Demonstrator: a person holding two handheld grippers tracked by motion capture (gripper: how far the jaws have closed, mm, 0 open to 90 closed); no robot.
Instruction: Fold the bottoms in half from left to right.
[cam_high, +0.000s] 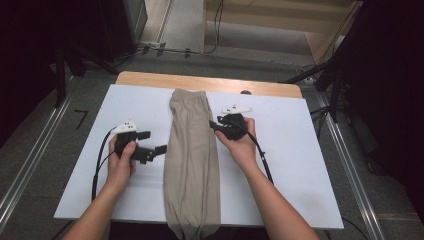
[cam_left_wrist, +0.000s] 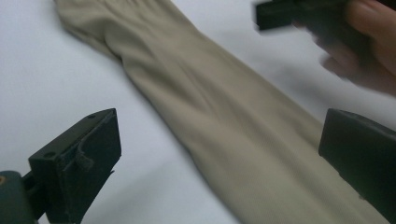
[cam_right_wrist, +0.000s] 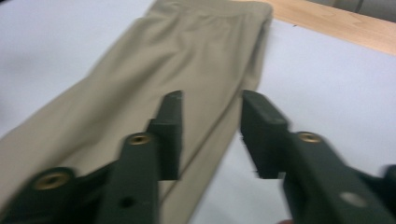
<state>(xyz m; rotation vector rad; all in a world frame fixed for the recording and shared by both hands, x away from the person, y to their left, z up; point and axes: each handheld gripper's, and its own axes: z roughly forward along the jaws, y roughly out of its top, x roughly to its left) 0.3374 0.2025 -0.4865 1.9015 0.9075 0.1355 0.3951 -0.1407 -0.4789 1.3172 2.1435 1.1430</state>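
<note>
A pair of beige trousers (cam_high: 191, 165) lies folded lengthwise into one long strip down the middle of the white sheet (cam_high: 300, 165) that covers the table (cam_high: 150, 78). The waistband is at the far end, just short of the bare wooden edge, and the leg ends hang over the near edge.

My left claw (cam_high: 154, 143) sits just beside the left edge of the trousers, about halfway along the strip. Its jaws stand wide apart and hold nothing; in the left claw view the cloth passes between and beyond them, untouched.

My right claw (cam_high: 214, 124) is at the right edge of the trousers, nearer the waistband. Its jaws are partly open, with a clear gap between them, pointing along the right fold of the cloth and gripping nothing. The two claws face each other across the trousers.
</note>
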